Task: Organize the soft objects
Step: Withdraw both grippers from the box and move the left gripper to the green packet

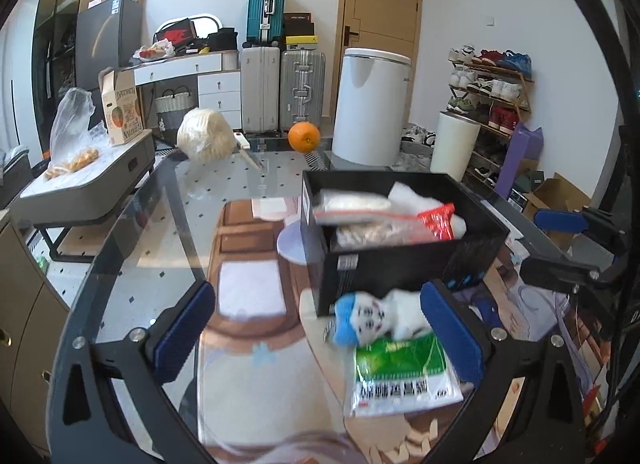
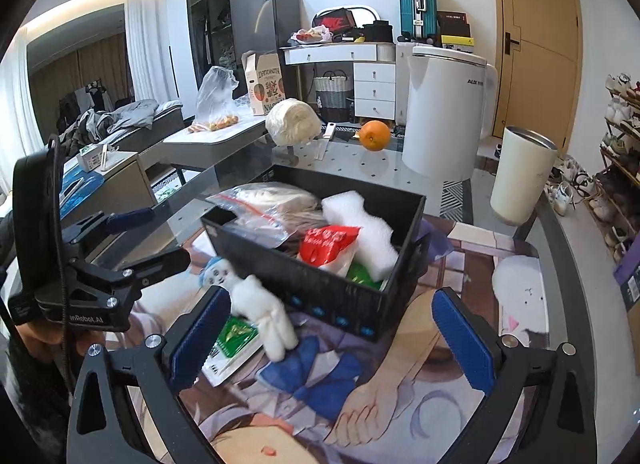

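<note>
Both claws gape fully, empty. Left claw [image 1: 318,338]: small white plush doll with blue cap [image 1: 376,318] and green-white plastic packet [image 1: 400,376] lie on desk beside black rectangular box [image 1: 400,260]. Right claw [image 2: 334,334]. Risk we foresee: pinching doll may drag the packet beneath.

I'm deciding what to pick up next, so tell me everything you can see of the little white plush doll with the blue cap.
The plush doll is small, soft and fuzzy-looking: white body and stubby limbs, a blue cap, and a pale face with dark printed features. It lies on its side on the table mat, outside the black box and close against its near wall. Part of it rests on a flat green-and-white plastic packet. Neither gripper holds it; both sets of fingers stand wide open.
</note>
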Available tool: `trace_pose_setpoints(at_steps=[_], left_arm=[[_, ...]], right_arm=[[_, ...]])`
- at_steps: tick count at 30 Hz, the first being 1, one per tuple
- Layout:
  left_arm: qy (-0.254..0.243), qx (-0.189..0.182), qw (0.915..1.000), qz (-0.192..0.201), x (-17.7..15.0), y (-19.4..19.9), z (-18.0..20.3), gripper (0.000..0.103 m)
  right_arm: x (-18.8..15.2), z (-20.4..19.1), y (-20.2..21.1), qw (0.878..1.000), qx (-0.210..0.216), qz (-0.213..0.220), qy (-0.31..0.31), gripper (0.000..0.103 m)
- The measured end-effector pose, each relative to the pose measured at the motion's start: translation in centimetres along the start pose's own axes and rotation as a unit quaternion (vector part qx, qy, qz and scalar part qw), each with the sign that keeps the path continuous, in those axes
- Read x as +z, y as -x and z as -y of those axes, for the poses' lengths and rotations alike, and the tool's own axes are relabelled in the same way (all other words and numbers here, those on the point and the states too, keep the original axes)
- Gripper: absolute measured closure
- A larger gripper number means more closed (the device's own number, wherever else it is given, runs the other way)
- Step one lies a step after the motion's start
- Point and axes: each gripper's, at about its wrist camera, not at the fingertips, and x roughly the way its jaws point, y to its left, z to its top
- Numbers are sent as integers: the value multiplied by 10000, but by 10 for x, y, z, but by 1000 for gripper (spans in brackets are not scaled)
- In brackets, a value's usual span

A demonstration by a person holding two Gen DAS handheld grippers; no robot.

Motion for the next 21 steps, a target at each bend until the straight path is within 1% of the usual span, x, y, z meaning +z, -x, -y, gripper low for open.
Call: trace_pose_setpoints(at_steps=[2, 4, 6, 10, 13, 17, 21], left_arm=[[57, -38, 10000, 2, -9, 1, 0, 0], [13, -32, 10000, -85, -15, -3, 2, 0], [-93, 84, 9998, -144, -19, -7, 6, 0], [-121, 66, 9998, -121, -20, -6, 11, 0], [-155, 149, 9996, -170, -22, -5, 14, 0], [-105, 131, 9996, -216, -26, -3, 18, 0], [-216, 104, 9994, -264, -28, -3, 23, 0]], right_arm=[[-4, -1, 0, 9999, 39, -11, -98, 1], [-6, -2, -2, 9999, 106, -75, -94, 1], [-10, -5, -5, 9998, 58, -158, -41, 1], [-13, -5, -5, 9997, 116, -218, -86, 1], [-14, -2, -5, 9997, 64, -233, -107, 1], [-13, 1, -3, 9996, 47, -231, -131, 1], [-13, 3, -1, 9997, 18, -218, -119, 1]])
